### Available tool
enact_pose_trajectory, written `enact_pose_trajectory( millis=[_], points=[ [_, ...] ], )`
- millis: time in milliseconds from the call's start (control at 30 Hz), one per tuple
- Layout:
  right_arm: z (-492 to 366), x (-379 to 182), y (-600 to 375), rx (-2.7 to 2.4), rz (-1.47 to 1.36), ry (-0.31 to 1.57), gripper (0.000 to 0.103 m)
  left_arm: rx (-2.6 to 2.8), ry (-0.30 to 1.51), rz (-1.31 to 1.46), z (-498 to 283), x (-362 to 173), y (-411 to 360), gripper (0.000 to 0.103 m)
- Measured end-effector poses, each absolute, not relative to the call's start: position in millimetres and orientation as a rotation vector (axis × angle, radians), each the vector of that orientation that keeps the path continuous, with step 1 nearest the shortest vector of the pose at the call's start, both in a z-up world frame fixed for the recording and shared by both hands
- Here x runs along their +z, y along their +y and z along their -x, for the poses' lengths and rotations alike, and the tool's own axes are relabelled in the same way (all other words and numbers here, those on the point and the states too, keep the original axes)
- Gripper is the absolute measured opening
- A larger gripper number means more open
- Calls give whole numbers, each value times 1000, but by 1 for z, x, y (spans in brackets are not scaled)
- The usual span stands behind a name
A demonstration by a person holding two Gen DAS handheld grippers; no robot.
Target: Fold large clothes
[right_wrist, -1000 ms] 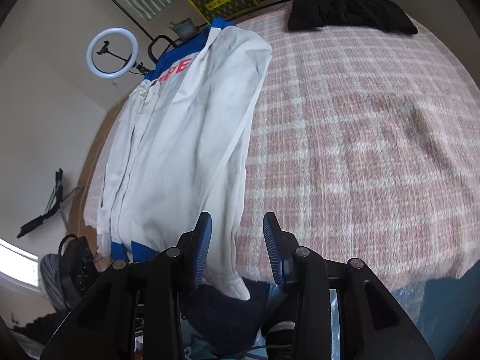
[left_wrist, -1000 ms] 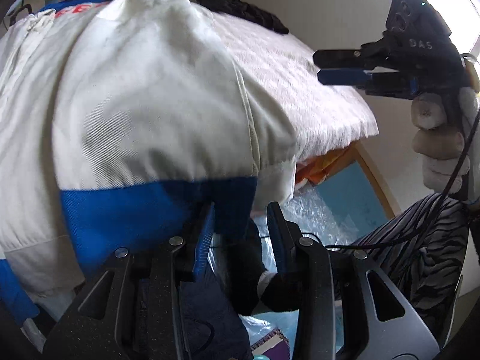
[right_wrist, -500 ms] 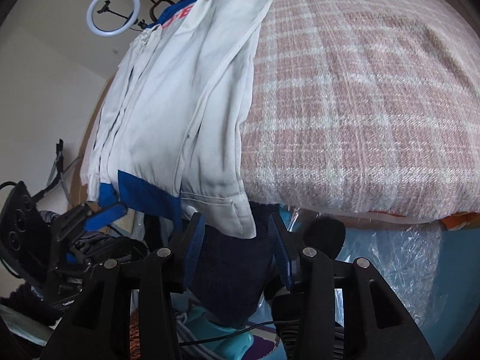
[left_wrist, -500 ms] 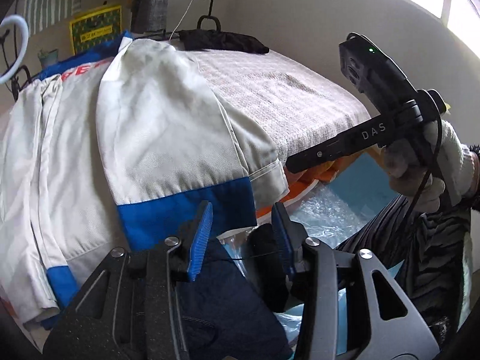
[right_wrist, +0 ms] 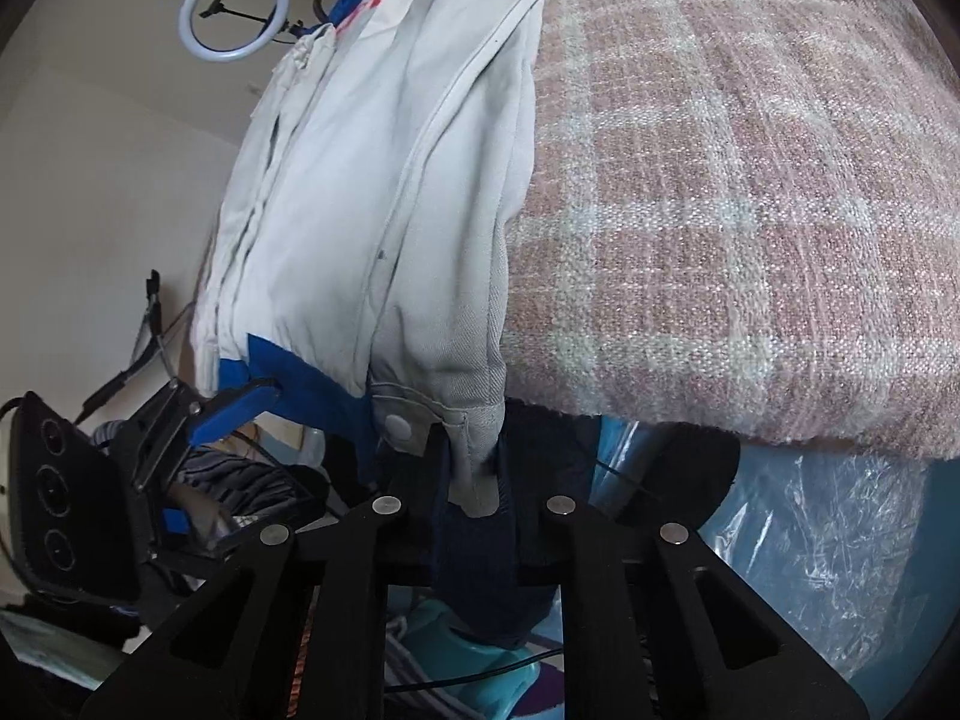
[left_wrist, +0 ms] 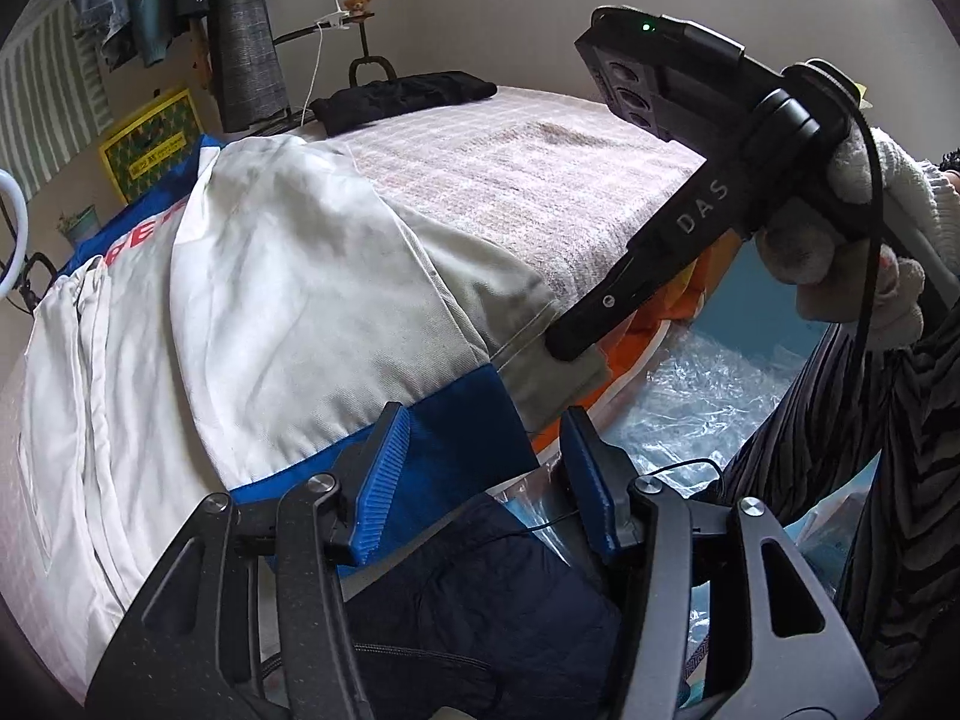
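Jacket [left_wrist: 288, 324] – matt woven cloth; bed cover [right_wrist: 750, 192] – coarse rough plaid weave; plastic sheet [left_wrist: 696, 396] glossy, crinkled; gripper pads [left_wrist: 384, 474] ribbed plastic.

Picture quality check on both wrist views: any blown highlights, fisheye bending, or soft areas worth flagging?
Left wrist view: window glare clips the top right corner; the bed bulges into a dome; the white jacket stays sharp. Right wrist view: even daylight, the plaid blanket curves strongly, dark vignette at the corners, slight softness on the sleeve cuff between the closing right gripper.

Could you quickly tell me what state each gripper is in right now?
Left gripper: jaws opening, blue hem between them, not pinched.
Right gripper: closing on the white-and-blue cloth jacket's cuff.
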State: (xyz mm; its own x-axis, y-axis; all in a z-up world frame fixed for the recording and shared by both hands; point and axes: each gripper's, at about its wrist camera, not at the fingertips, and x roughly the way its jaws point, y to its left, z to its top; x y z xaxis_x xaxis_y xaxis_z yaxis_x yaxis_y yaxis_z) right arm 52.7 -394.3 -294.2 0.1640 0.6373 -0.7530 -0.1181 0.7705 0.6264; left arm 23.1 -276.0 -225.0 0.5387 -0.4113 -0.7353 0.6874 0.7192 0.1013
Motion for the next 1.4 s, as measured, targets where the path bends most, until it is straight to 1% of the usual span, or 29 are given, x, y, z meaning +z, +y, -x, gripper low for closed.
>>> enact_pose_trajectory(
  millis=[133, 167, 233, 533, 600, 633, 667, 733, 767, 900, 1000, 1033, 1067, 1133, 1200, 1233, 1267, 1400],
  points=[
    [-51, -285, -405, 631, -621, 1265, 10, -709, 740, -412, -21, -224, -281, 55],
    [-50, -282, -406, 641, -641, 1255, 10, -719, 734, -422, -19, -224, -284, 60],
    [-50, -278, -408, 664, -674, 1237, 10, -723, 715, -447, -15, -226, -290, 65],
    [-49, -268, -410, 721, -763, 1218, 10, -584, 640, -515, -22, -241, -311, 66],
    [-49, -268, -410, 727, -765, 1221, 10, -553, 635, -526, -27, -245, -312, 55],
    [-50, -267, -408, 728, -767, 1220, 10, -537, 641, -516, -30, -247, -311, 44],
    [-50, -267, -408, 728, -768, 1222, 10, -529, 649, -495, -34, -247, -308, 36],
    [-51, -267, -406, 726, -761, 1225, 10, -531, 666, -449, -42, -244, -302, 26],
    [-53, -266, -404, 727, -755, 1226, 10, -540, 679, -416, -45, -242, -297, 23],
    [-60, -260, -397, 736, -729, 1223, 11, -560, 709, -315, -53, -230, -281, 17],
    [-65, -250, -400, 724, -693, 1199, 22, -558, 730, -219, -58, -220, -268, 15],
    [-68, -246, -403, 718, -684, 1183, 29, -557, 735, -193, -60, -218, -265, 15],
    [-71, -241, -407, 695, -668, 1166, 33, -554, 738, -167, -62, -216, -261, 15],
    [-83, -237, -416, 644, -652, 1150, 36, -553, 741, -136, -63, -210, -256, 15],
    [-102, -238, -429, 604, -684, 1136, 42, -551, 738, -109, -64, -204, -251, 15],
    [-114, -238, -434, 586, -702, 1128, 51, -549, 738, -87, -64, -200, -248, 15],
    [-127, -238, -438, 564, -711, 1117, 55, -547, 739, -68, -65, -198, -245, 15],
    [-190, -248, -443, 493, -728, 1094, 59, -539, 739, -15, -65, -191, -237, 15]
  ],
)
